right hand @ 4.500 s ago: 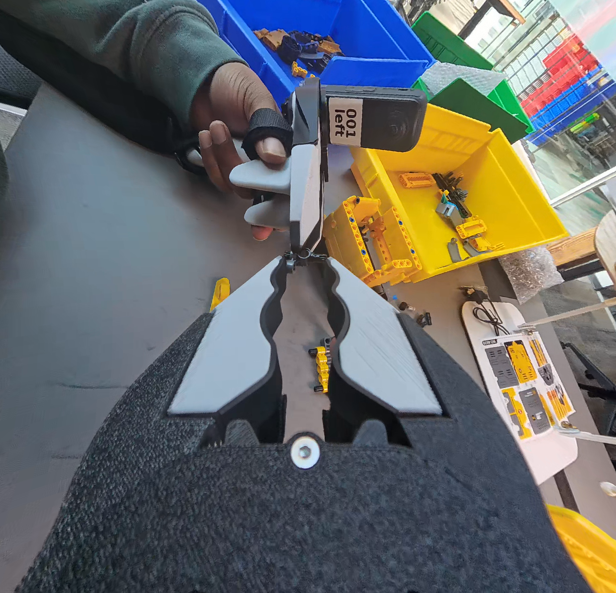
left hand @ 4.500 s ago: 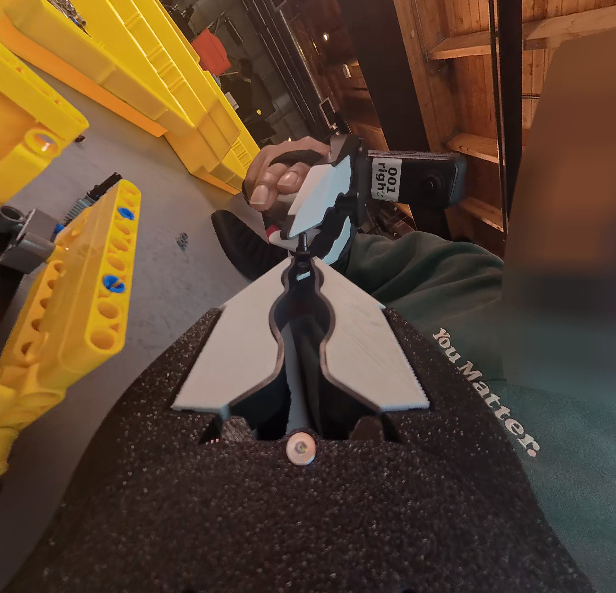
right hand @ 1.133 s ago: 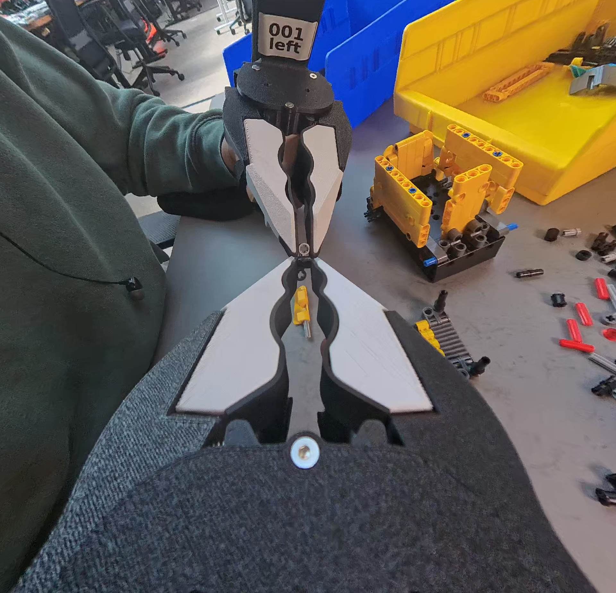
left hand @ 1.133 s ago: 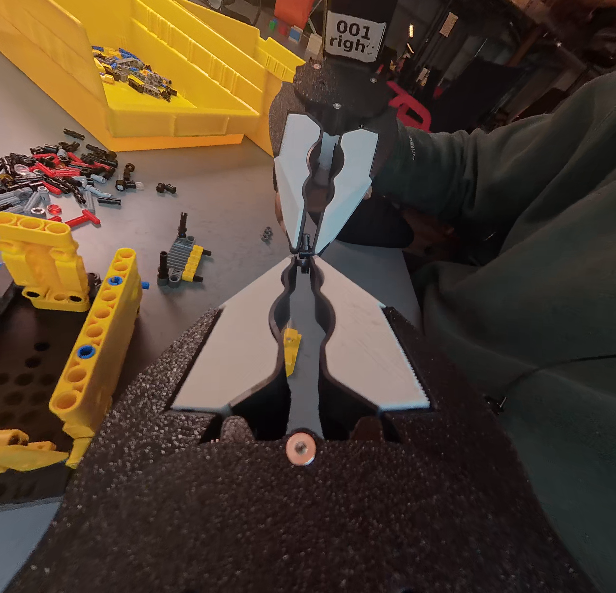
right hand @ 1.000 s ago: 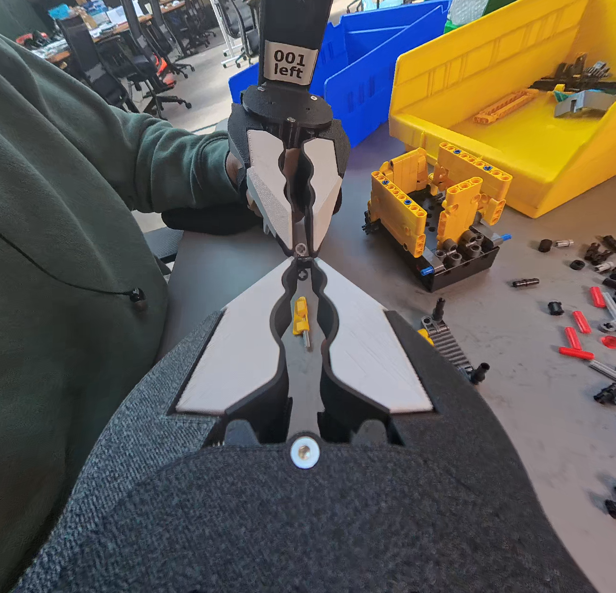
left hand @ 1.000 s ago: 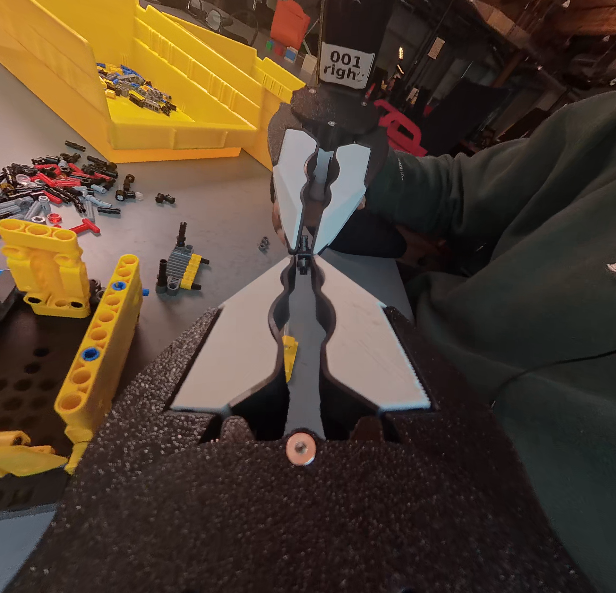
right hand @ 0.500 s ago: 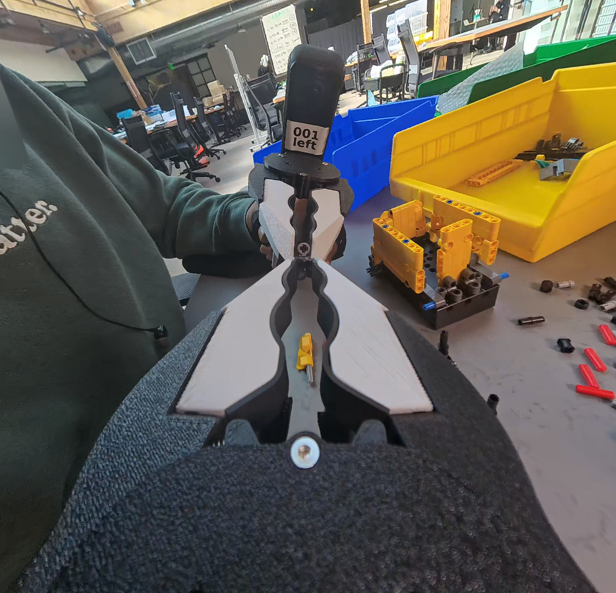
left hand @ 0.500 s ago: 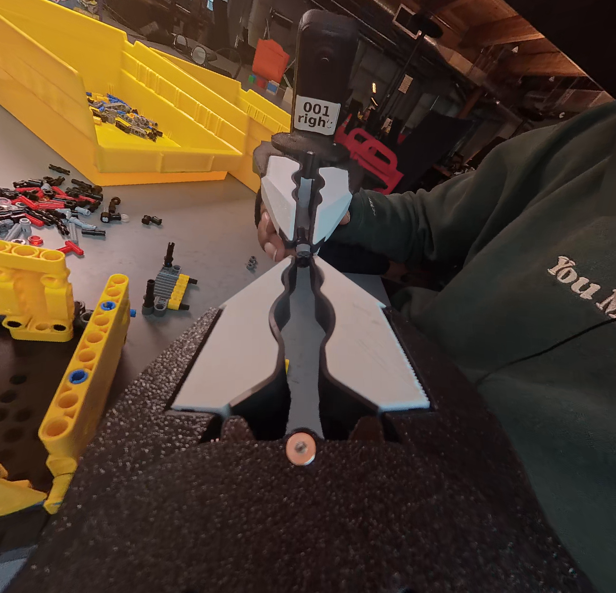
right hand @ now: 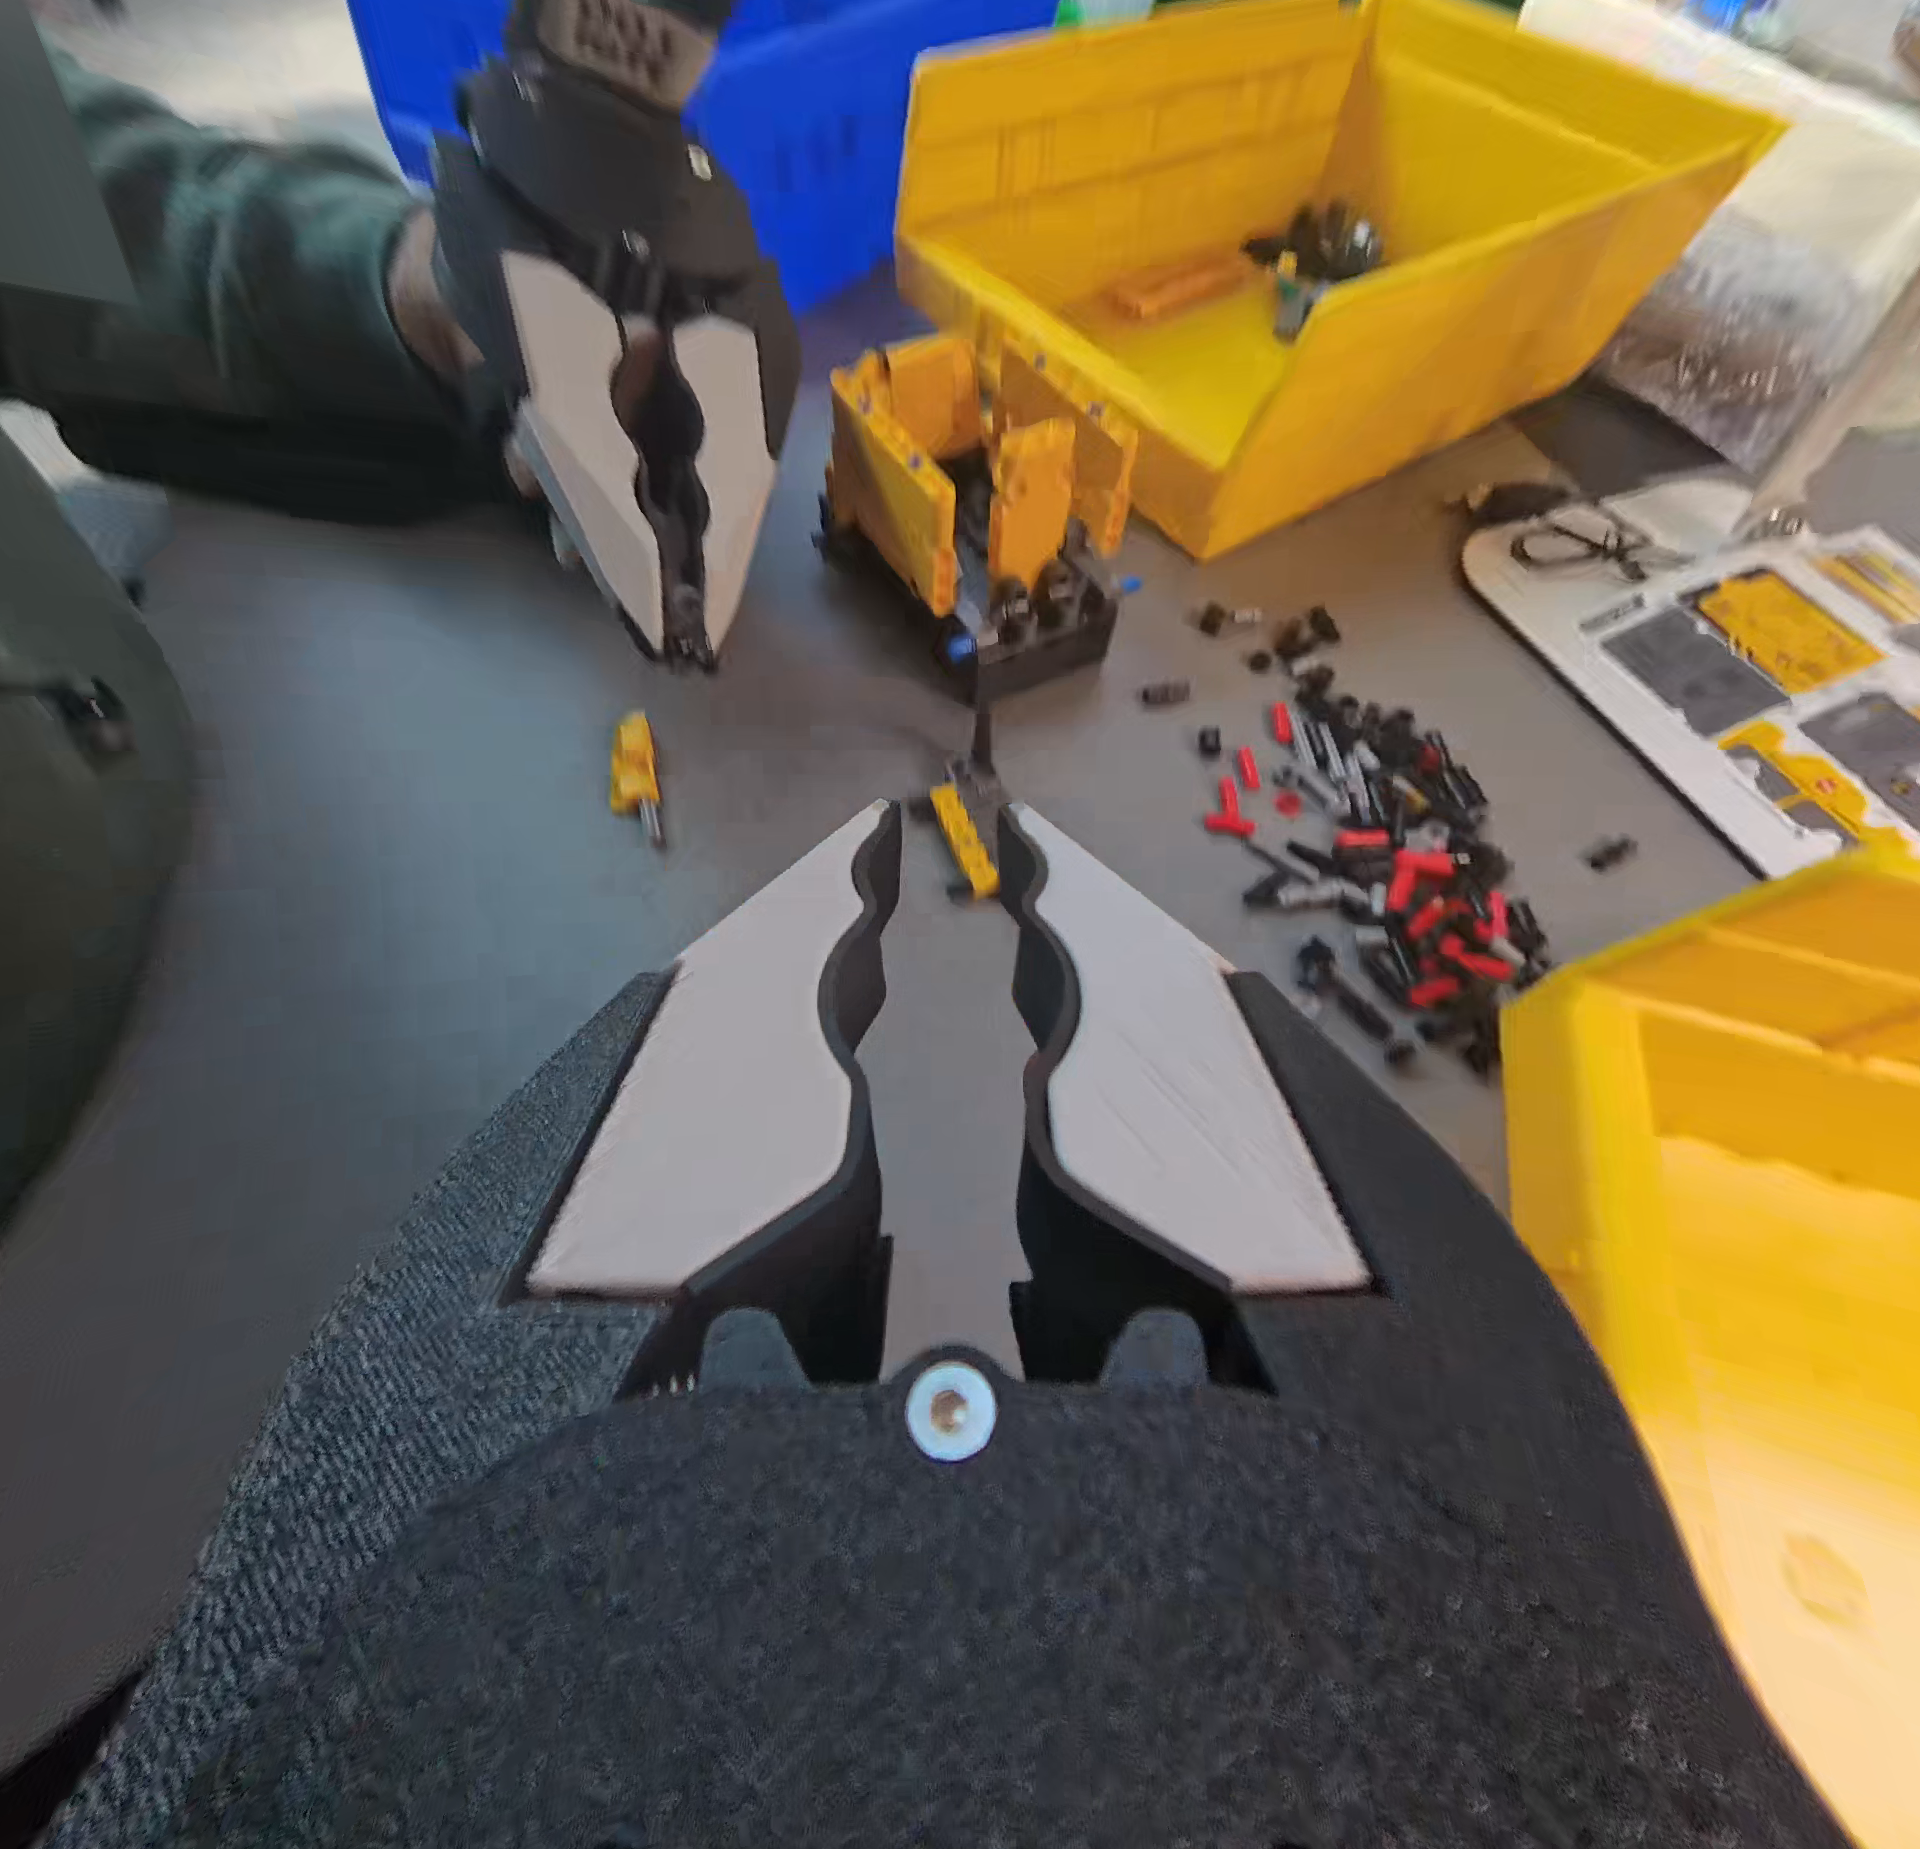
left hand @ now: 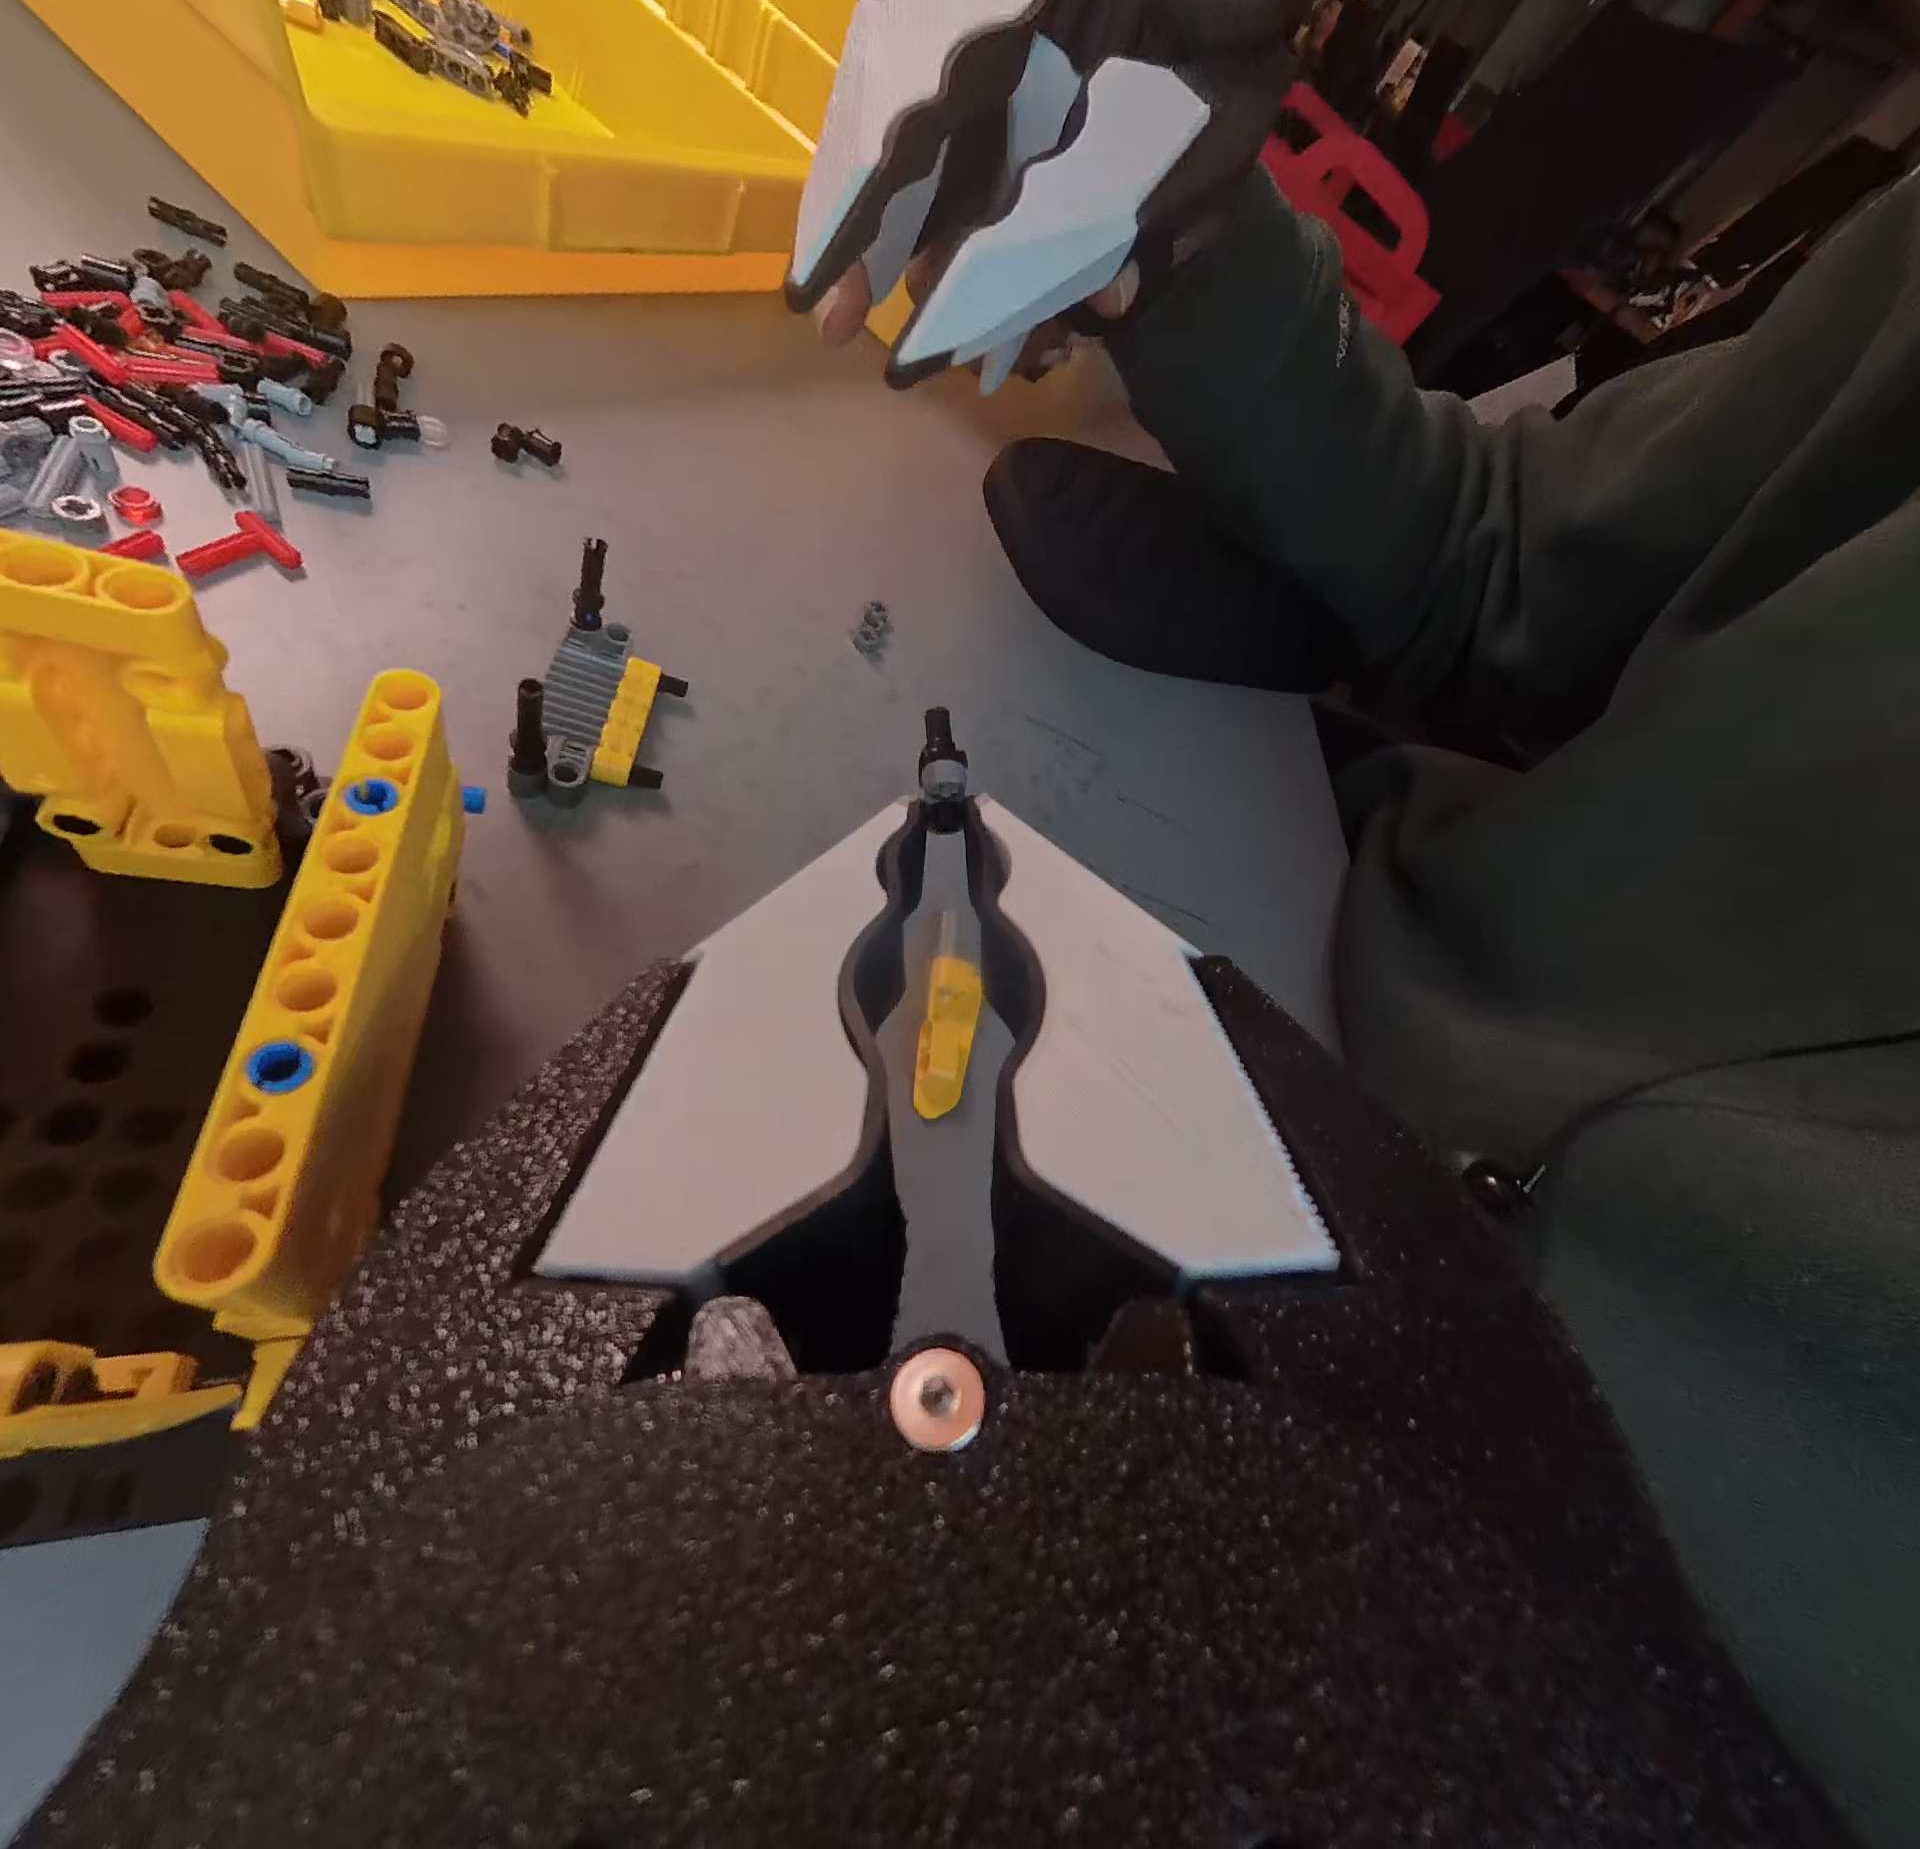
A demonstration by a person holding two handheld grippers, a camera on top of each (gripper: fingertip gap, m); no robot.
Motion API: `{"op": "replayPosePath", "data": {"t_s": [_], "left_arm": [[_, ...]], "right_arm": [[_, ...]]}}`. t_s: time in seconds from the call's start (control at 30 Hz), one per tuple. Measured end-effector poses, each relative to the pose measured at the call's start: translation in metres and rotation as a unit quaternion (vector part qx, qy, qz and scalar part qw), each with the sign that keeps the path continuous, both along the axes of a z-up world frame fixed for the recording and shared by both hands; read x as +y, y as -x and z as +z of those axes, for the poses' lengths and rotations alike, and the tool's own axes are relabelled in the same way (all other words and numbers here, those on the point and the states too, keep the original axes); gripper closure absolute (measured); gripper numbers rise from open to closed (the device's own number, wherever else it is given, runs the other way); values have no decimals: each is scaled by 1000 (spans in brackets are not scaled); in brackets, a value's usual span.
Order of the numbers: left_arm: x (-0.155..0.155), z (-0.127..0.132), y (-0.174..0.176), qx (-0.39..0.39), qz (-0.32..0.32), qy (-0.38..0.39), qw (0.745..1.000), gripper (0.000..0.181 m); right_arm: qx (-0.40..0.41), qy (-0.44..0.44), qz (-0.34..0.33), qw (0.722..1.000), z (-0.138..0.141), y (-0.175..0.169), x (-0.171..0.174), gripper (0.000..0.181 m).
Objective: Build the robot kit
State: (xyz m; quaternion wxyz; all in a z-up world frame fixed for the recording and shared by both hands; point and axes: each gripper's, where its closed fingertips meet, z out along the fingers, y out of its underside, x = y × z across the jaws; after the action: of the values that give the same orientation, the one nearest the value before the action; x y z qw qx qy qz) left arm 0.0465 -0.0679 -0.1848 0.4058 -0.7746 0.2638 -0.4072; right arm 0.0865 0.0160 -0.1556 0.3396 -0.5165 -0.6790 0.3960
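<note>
In the left wrist view, my left gripper [left hand: 940,820] has its fingers closed on one small black pin [left hand: 938,750] with a grey collar, which stands out past the tips above the grey table [left hand: 1091,760]. Through the gap behind the tips I see one yellow connector [left hand: 948,1030] with a pale axle lying on the table. The right gripper [left hand: 852,336] hangs higher up and well apart, fingers spread, nothing between them. One grey-and-yellow sub-assembly [left hand: 597,719] lies to the left. Nearer me is one long yellow beam [left hand: 312,978] with two blue pins in it, and a heap of loose red and black pins [left hand: 135,386] sits before a yellow bin [left hand: 468,168].

In the right wrist view, which is blurred, my right gripper [right hand: 951,812] is parted and empty, and the sub-assembly's yellow strip [right hand: 966,843] lies just beyond its tips. The left gripper [right hand: 686,646] points down, pinching the pin just above the table, with the yellow connector [right hand: 634,765] near it. I count one yellow-and-black model [right hand: 977,511], two yellow bins [right hand: 1455,241], one blue bin [right hand: 831,137] and one instruction sheet [right hand: 1714,656].
</note>
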Motion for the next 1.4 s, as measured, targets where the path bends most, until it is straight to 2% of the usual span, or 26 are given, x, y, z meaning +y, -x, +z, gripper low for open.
{"op": "replayPosePath", "data": {"t_s": [0.13,0.23,0.37,0.53,0.73,0.93,1.07,1.27,1.4], "left_arm": [[1,-5,-2,13,0,10,1000,175],[-1,-14,-6,24,-9,37,999,175],[-2,-20,-13,43,-17,43,998,175],[-1,-17,-20,32,-24,40,998,175],[3,-10,-19,8,-14,40,999,175],[5,-15,-20,25,-9,41,999,175],[6,-12,-19,19,-5,34,999,175],[3,5,-25,-2,-24,-22,999,175],[3,18,-26,-15,-22,-68,997,175]], "right_arm": [[-158,-19,36,987,-53,-42,-5,164],[-205,-34,35,978,-73,-47,-6,164],[-237,-39,46,970,-86,-46,-10,169],[-225,-35,55,972,-85,-41,-16,175],[-147,-12,109,983,-66,-13,-50,175],[-154,-60,128,978,-80,7,-75,175],[-141,-72,121,980,-81,16,-75,160],[-15,28,110,993,-26,25,-75,159],[16,77,127,989,-12,22,-81,171]]}}
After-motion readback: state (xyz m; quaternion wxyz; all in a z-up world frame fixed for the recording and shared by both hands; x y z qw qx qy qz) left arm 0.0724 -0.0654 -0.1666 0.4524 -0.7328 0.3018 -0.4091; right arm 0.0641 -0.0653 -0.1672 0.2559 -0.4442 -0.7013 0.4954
